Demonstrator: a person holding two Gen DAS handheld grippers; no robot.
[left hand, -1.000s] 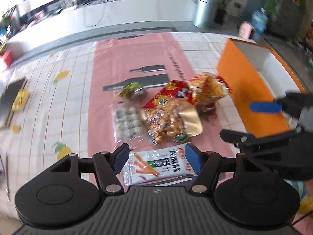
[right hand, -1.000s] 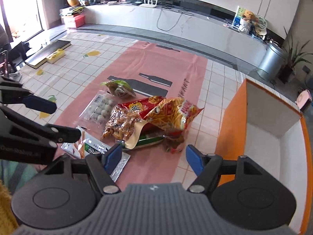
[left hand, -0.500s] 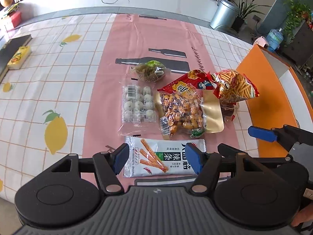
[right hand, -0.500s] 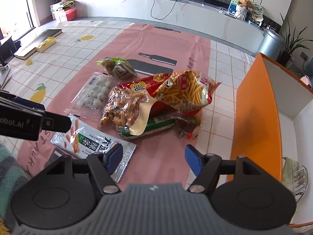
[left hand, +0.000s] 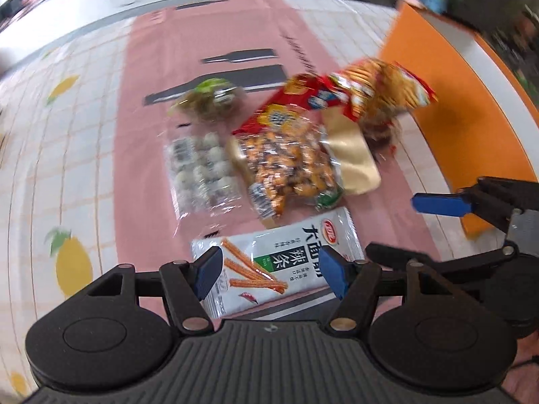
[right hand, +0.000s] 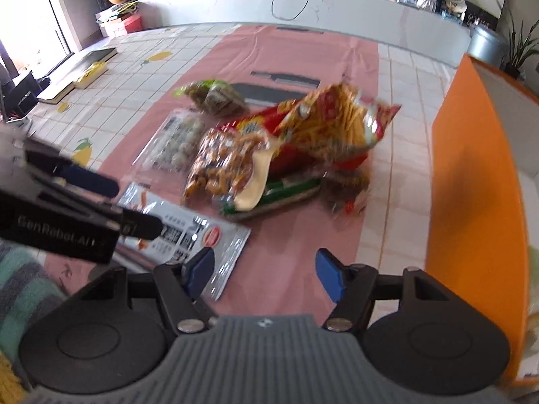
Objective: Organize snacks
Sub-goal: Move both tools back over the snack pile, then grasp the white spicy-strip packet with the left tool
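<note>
- Tiled lemon-print tablecloth (left hand: 84, 175) with a pink runner carries a heap of snack packets; an orange box (left hand: 471, 134) stands beside them.
- Little looks sorted: nearly every packet lies outside the box.
- White spicy-stick packet (left hand: 283, 266) lies flat, nearest, long axis crosswise, slanting up toward the box.
- Left gripper (left hand: 269, 269) gapes empty over it.
- Right gripper (right hand: 262, 272) is closing on nothing.

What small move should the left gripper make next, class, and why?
Probably lower the left gripper a little further onto the white spicy-strip packet: its jaws stand open astride it, nothing gripped, and the orange box waits beside the pile.
</note>
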